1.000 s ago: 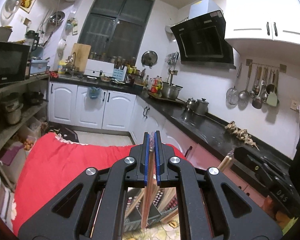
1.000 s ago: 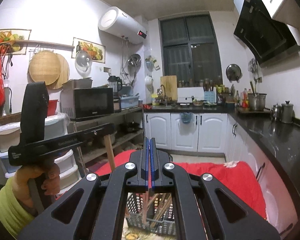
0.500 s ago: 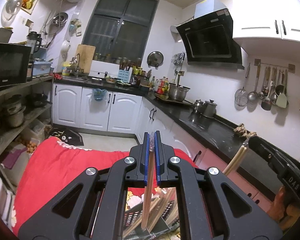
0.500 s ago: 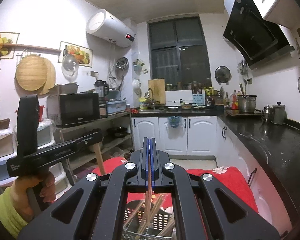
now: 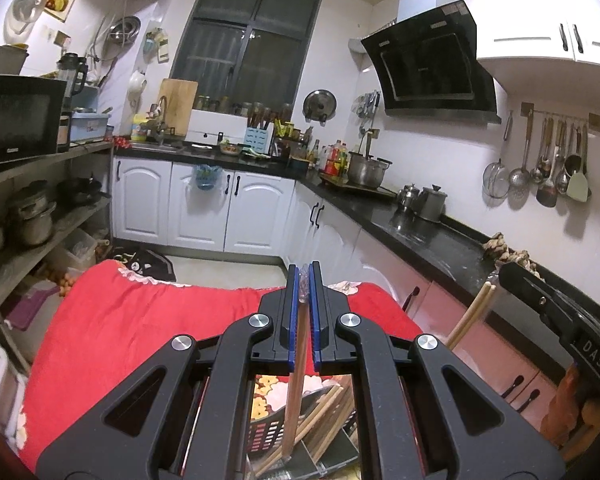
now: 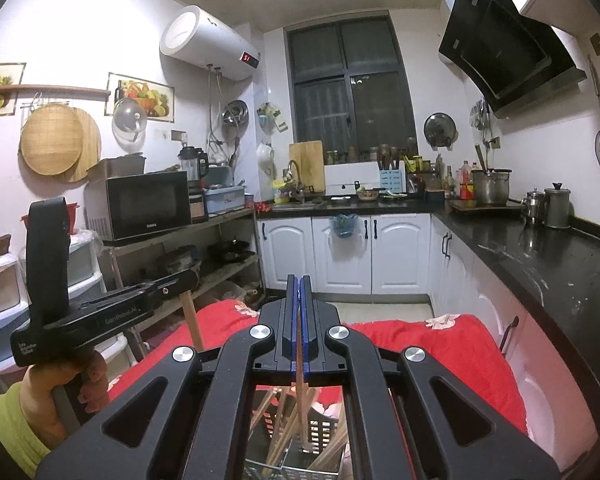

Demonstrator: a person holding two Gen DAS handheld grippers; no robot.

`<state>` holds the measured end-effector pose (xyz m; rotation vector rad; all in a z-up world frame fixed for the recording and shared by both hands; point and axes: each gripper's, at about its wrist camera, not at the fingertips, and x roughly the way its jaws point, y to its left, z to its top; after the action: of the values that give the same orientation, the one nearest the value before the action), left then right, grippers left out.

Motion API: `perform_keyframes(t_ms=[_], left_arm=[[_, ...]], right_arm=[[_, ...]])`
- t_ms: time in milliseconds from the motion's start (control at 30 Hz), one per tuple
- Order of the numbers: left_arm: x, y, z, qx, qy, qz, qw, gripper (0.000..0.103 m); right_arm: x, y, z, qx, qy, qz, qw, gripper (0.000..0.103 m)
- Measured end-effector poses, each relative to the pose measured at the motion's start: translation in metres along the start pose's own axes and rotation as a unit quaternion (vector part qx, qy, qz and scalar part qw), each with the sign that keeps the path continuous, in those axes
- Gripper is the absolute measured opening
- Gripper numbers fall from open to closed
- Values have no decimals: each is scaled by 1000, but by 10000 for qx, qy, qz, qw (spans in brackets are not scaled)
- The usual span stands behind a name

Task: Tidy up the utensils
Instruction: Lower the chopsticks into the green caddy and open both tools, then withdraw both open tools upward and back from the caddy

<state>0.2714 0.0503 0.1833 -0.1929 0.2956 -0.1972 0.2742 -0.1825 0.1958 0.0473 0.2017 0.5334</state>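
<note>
The left claw [image 5: 304, 280] is clamped narrow on a chopstick [image 5: 296, 364], its blue pads [image 5: 291, 316] pressing the stick from both sides. The stick runs down from the pad tips toward 6 o'clock and its lower end dips into the basket [image 5: 276, 432], a dark slotted holder seen through the gap in the claw's frame. More chopsticks lean in that basket, slanting up toward 1 o'clock. In the same view the right claw's body [image 5: 556, 320] shows at 3 o'clock, with a pair of pale stick ends [image 5: 470, 314] poking up beside it toward 12 o'clock.

The right claw [image 6: 299, 284] is likewise closed tight on a chopstick [image 6: 300, 392]; the thin stick sits between its pads and hangs toward 6 o'clock, ending inside the basket [image 6: 320, 428], among other sticks that lean toward 11 o'clock. At 9 o'clock in this view the left claw's black body [image 6: 112, 312] is held by a hand [image 6: 56, 396] with a yellow-green sleeve [image 6: 12, 432], and a wooden stick end [image 6: 191, 322] stands up at its front.

The basket sits at 6 o'clock in both views, on a surface covered by a red cloth [image 5: 140, 320] with a flower print near the basket. The black counter [image 6: 540, 248] runs along the wall from 12 to 3 o'clock.
</note>
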Motion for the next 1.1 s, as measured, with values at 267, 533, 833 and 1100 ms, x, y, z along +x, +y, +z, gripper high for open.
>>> perform_keyframes(t_ms=[267, 533, 833, 1100], left_arm=[[12, 2, -17, -14, 242, -17, 9997, 3], [18, 1, -37, 15, 547, 3, 9985, 3], [10, 9, -50, -119, 720, 102, 9973, 29], [-9, 15, -53, -266, 710, 182, 9970, 56]], right_arm=[[17, -4, -20, 123, 293, 5, 9995, 2], [28, -7, -42, 273, 612, -58, 9977, 2], [22, -15, -54, 391, 738, -155, 9964, 21], [2, -16, -53, 377, 669, -225, 9968, 32]])
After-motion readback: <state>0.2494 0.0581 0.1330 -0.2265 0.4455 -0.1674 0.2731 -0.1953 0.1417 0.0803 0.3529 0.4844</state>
